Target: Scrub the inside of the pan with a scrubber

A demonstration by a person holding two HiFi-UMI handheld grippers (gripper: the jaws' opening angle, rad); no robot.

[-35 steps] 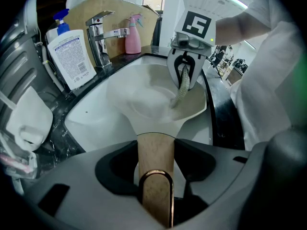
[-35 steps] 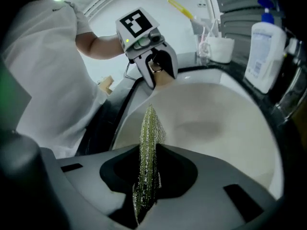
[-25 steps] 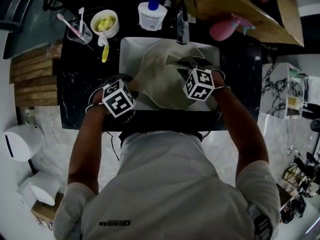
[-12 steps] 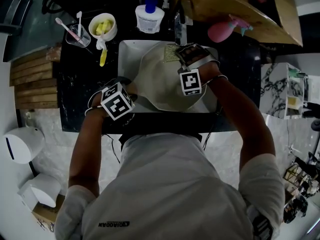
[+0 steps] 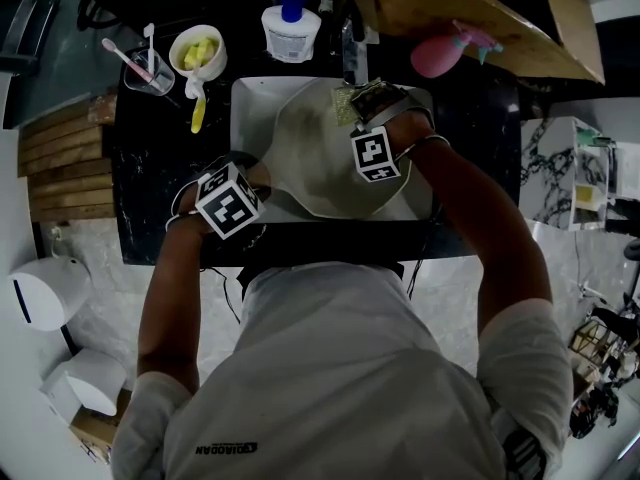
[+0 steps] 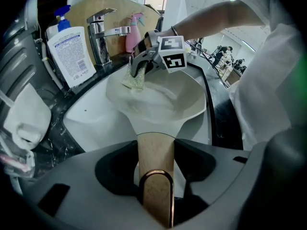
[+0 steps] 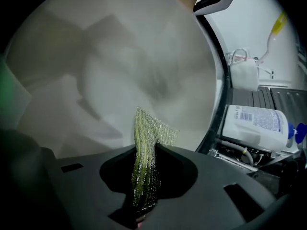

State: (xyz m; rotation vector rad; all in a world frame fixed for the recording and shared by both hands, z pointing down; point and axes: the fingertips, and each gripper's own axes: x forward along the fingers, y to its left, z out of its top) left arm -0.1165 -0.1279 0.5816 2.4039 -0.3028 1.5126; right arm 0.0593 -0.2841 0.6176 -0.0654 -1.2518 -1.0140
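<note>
A cream pan (image 5: 318,158) lies tilted in the white sink (image 5: 248,108). My left gripper (image 5: 244,190) is at the sink's near left, shut on the pan's wooden handle (image 6: 154,169). The pan's bowl (image 6: 163,99) opens away from it. My right gripper (image 5: 366,110) is at the pan's far rim near the faucet, shut on a yellow-green mesh scrubber (image 5: 349,103). In the right gripper view the scrubber (image 7: 146,152) sticks out of the jaws, its tip against the pan's inner wall (image 7: 105,66). The left gripper view has the scrubber (image 6: 135,78) hanging on the far rim under the right gripper (image 6: 145,61).
A chrome faucet (image 5: 350,48) stands behind the sink, with a white soap bottle (image 5: 290,30) to its left and a pink spray bottle (image 5: 440,56) to its right. A bowl of yellow pieces (image 5: 196,51) and a cup of toothbrushes (image 5: 148,68) sit on the dark counter at left.
My right gripper has carried the scrubber from the pan's near right side up to its far rim by the faucet. The left gripper has kept its hold on the handle.
</note>
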